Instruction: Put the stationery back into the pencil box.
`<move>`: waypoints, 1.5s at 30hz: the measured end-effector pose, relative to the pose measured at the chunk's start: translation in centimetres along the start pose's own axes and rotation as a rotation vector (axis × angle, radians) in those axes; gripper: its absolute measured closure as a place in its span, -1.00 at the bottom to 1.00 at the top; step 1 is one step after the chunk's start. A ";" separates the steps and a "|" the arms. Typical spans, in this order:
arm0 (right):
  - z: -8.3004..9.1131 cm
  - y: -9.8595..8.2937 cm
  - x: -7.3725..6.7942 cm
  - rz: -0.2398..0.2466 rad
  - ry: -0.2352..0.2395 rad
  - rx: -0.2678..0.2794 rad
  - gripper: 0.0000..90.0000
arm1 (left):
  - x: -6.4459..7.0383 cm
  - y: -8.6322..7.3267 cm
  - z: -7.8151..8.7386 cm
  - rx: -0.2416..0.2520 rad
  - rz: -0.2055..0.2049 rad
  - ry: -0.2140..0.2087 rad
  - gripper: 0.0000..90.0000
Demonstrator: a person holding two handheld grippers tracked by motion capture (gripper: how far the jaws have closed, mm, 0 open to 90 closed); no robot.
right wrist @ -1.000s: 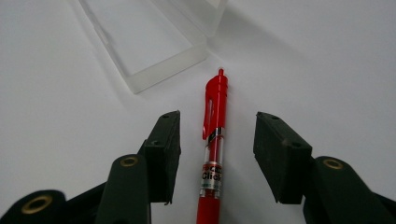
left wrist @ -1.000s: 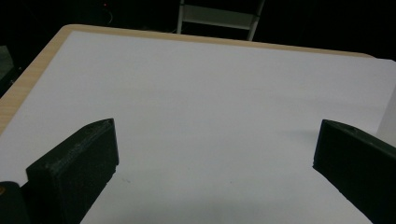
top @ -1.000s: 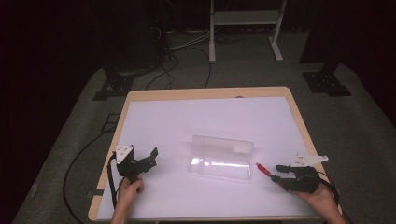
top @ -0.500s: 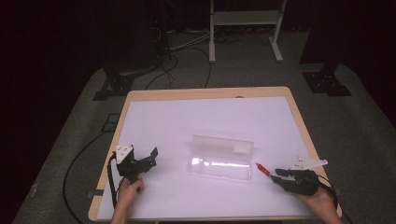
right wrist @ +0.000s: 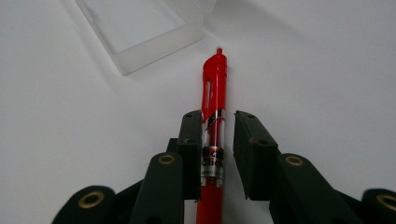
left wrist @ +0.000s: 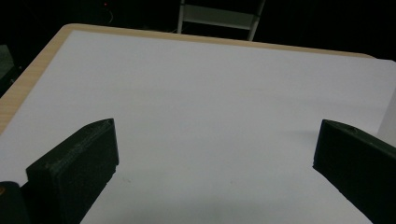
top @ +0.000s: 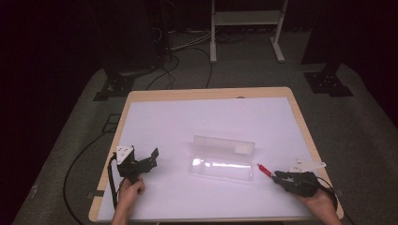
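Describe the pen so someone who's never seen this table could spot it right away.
On the white table, go to the near right corner, where the right gripper sits. The red pen lies between its jaws, pointing at the clear plastic case. It is the one red thing there.

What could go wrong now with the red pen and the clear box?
The right tongs hold the red pen with a gap on one side, so it may slip or tilt. The pen tip points at the clear box, whose wall could block it. The left tongs stand open and apart, so the box may slide.
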State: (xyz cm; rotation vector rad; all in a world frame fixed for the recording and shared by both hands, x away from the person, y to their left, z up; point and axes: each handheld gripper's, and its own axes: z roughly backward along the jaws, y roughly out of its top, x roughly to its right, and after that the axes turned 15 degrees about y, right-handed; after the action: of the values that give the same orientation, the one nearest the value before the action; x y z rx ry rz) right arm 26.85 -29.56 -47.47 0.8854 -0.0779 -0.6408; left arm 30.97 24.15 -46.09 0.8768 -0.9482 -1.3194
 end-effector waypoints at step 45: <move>3.5 2.6 -0.5 0.007 0.122 0.080 0.76 | 0.1 0.0 0.0 0.005 -0.009 0.001 -1.00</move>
State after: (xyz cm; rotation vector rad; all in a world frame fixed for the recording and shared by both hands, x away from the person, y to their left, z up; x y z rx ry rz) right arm 26.58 -30.47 -43.15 0.9989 0.0031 -0.5788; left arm 30.94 24.00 -46.12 0.8863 -0.9481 -1.3252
